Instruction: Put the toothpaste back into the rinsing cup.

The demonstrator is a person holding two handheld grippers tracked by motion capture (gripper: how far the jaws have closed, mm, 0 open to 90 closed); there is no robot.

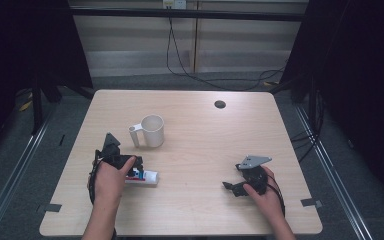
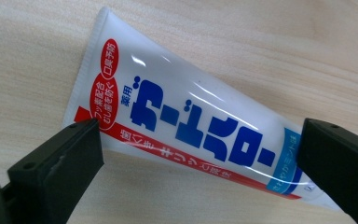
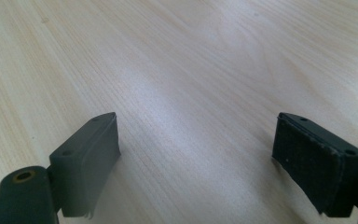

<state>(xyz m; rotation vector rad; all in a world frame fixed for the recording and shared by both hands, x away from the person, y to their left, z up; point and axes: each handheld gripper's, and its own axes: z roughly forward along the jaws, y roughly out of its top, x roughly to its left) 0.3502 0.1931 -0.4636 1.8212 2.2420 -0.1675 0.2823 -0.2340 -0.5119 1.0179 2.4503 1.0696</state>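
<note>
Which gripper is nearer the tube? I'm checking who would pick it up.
Left. The left gripper is right at the tube, its open jaws standing to either side of it on the table. The right gripper rests well off to the tube's right, jaws open.

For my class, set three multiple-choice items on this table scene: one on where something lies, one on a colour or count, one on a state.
1. Where does the toothpaste tube lie?
A. on the table just ahead of the left gripper
B. inside the mug
C. beside the right gripper

2. What colour is the mug?
A. red
B. white
C. black

3. How do the right gripper's jaws stand?
A. shut on the tube
B. shut on the mug's handle
C. open, with bare table between them

Answers:
1 A: the high view shows the tube flat on the table at the left gripper.
2 B: mug and handle are both white.
3 C: the right gripper view shows wood grain between the spread jaws.
</note>
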